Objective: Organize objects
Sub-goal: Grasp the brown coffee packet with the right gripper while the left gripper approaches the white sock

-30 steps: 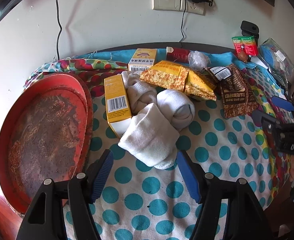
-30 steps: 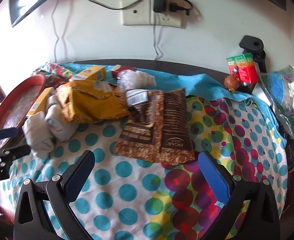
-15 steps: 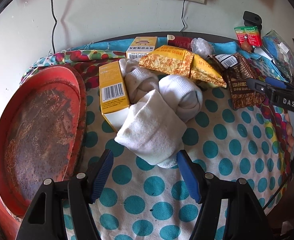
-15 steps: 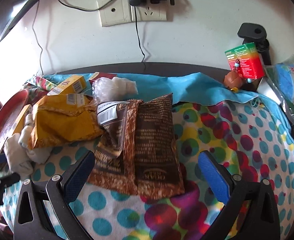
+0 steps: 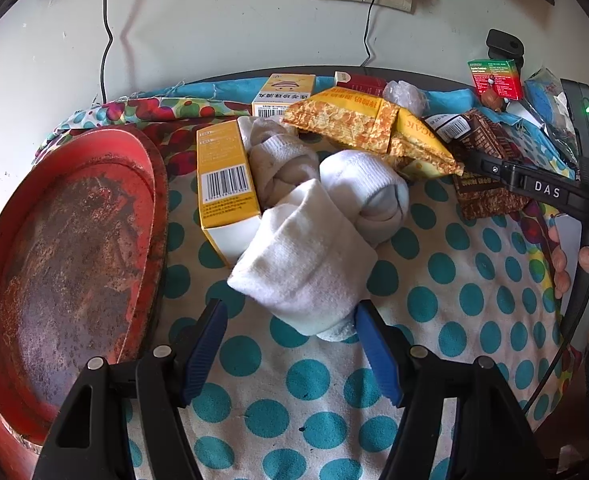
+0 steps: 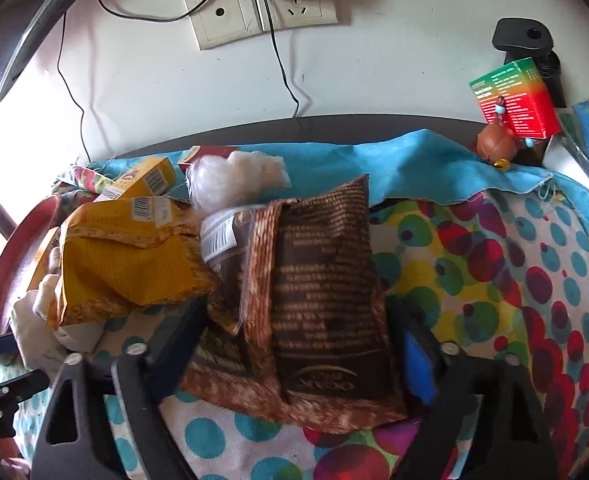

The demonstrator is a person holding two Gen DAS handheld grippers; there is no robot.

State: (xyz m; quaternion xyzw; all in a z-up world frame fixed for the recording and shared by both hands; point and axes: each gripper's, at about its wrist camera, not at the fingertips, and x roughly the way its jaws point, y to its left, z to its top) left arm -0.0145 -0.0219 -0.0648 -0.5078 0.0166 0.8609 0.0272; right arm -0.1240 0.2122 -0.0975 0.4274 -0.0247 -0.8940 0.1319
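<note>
Right gripper [image 6: 298,344]: you are pushing it in, fingers spread, now straddling the brown snack packets [image 6: 318,292] mid-cloth; a second ago they were lying well ahead
Left gripper [image 5: 290,320]: you are creeping closer, fingers spread, nearest white sock [image 5: 306,268] entering the gap
Meaning: both grasps are nearing
Red tray [image 5: 14,216]: waiting at the table's left edge

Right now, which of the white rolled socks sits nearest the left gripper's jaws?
The flattened rolled sock at the front of the pile: its lower end lies between the left gripper's open jaws. The rounder sock and the greyish knotted sock lie behind it.
</note>
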